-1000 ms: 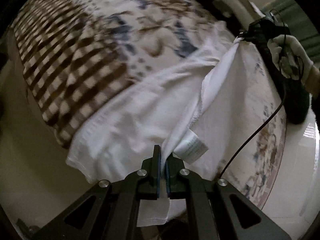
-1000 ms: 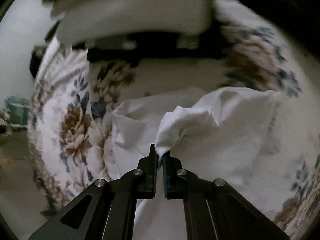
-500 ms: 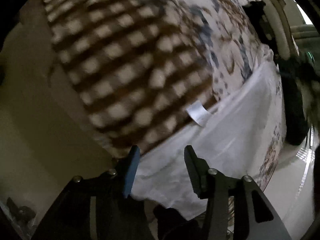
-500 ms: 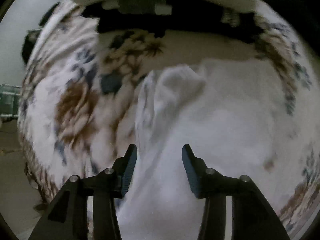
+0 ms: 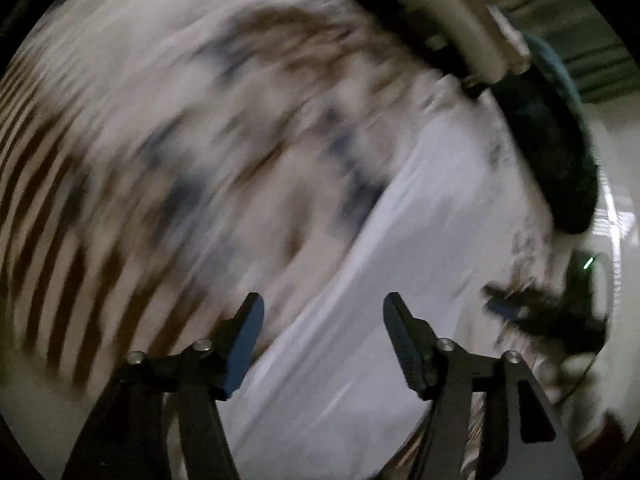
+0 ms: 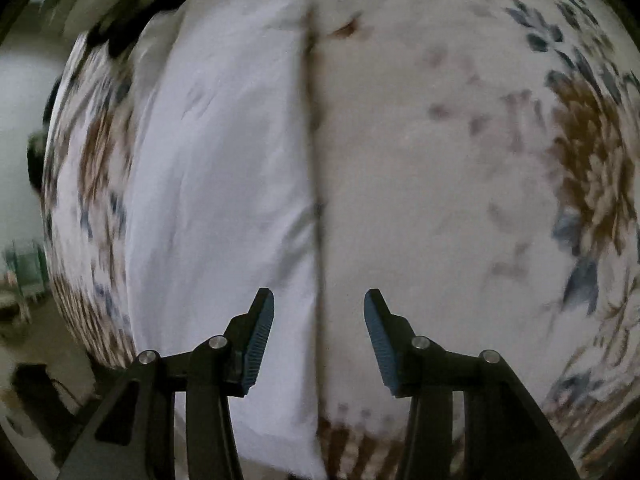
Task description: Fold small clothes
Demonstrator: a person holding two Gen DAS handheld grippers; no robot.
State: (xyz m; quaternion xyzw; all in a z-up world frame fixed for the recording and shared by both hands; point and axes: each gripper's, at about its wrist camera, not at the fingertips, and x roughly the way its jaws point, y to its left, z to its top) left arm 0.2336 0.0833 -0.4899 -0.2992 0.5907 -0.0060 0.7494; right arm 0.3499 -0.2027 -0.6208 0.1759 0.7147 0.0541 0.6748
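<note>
On the flowered cloth point(image 6: 460, 160) covering the desk, a white garment point(image 6: 224, 168) lies flat with a straight right edge. Both left tongs point(image 5: 323, 320) and right tongs point(image 6: 319, 316) are spread wide above it, holding nothing. No containers show.

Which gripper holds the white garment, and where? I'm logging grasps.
Neither. The left gripper and right gripper are both open, empty, above the white garment.

A floral cover point(image 6: 460, 152) in brown and blue is spread over the surface; pale floor point(image 6: 16, 120) is seen beyond.
</note>
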